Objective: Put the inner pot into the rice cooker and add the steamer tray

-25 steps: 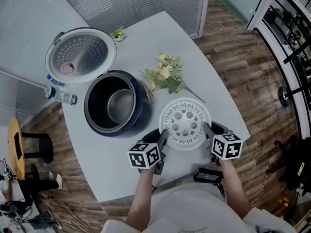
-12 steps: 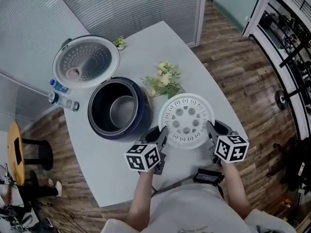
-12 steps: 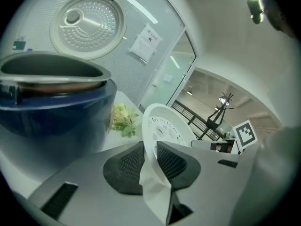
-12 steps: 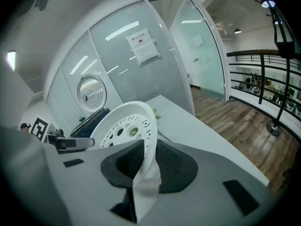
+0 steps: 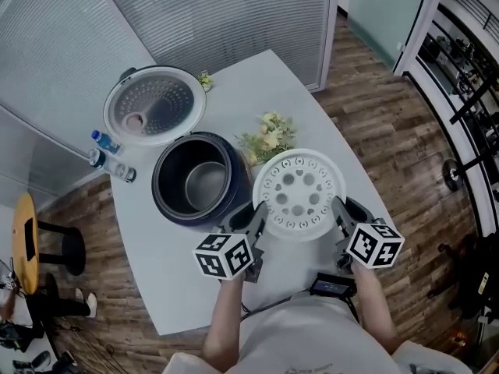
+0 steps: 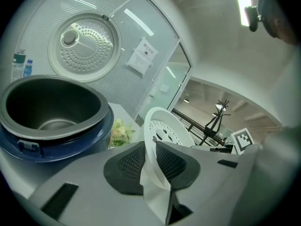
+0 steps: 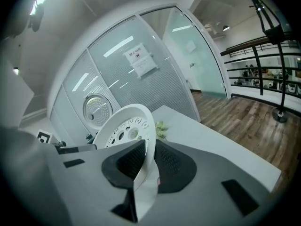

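We see the pale table [image 5: 175, 267] from above; its near edge is hidden behind our own body. On it stands the dark blue rice cooker [image 5: 173, 209] with its lid [image 5: 154, 106] thrown open behind it, perforated inner face up. The hinge is hard to make out. The grey inner pot [image 5: 204, 185] already sits inside the cooker, its rim showing above the blue body in the left gripper view. Its wall on our side is lost in shadow.

The white steamer tray [image 5: 299, 193] is held up just right of the cooker, not over its mouth. It covers the near part of the yellow-green flowers [image 5: 269, 137] lying on the table. Its underside is hidden in every view.

The left gripper [image 5: 256, 213] grips the tray's left rim and the right gripper [image 5: 341, 209] its right rim. Each pair of jaws has just been closing, and the ribbed dark pads now press on the thin white edge from both sides. The rim between the pads is covered. The marker cubes hide our hands.

Two small bottles [image 5: 109, 162] stand left of the cooker, their labels too small to read.
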Available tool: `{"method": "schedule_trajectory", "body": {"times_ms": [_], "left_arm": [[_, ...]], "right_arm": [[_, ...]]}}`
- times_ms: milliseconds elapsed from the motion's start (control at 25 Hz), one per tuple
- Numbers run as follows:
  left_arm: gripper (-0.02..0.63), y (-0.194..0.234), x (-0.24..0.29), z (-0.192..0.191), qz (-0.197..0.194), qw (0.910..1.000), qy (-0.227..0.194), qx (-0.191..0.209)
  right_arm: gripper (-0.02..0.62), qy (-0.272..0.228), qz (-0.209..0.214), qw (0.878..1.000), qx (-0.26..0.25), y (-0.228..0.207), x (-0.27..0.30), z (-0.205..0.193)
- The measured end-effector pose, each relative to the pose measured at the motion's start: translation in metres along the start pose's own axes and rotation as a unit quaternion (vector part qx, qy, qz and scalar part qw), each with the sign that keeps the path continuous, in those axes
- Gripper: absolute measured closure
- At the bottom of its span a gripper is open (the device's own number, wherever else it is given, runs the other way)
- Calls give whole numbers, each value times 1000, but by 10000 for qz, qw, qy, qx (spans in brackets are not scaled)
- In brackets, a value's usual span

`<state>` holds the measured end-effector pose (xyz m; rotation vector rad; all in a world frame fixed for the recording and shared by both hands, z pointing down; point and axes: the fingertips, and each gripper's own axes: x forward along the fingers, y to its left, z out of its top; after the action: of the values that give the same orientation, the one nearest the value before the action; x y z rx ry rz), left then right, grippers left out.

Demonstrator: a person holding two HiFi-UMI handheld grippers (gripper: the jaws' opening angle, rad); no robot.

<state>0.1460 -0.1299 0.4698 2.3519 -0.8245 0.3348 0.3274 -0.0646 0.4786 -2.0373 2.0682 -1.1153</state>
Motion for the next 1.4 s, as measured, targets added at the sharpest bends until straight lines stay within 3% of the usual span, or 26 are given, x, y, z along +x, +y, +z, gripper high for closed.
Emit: {"method": "schedule_trajectory", "body": {"times_ms": [480, 800, 1120, 1400], "left_arm": [[528, 5, -48, 42, 195, 9973, -712, -57], [534, 22, -87, 55, 670, 9913, -1127, -127], [534, 40, -139, 62, 1274, 9800, -1504, -270], [537, 87, -183, 72, 1576, 9733, -1600, -482]], "right_arm": [[524, -193, 646, 9976, -173, 54, 2, 28], [523, -157, 1283, 9912, -300, 98, 12, 36], [523, -63, 2063, 9769, -558, 154, 25, 42], [522, 184, 2307, 9709, -617, 214, 53, 27]]}}
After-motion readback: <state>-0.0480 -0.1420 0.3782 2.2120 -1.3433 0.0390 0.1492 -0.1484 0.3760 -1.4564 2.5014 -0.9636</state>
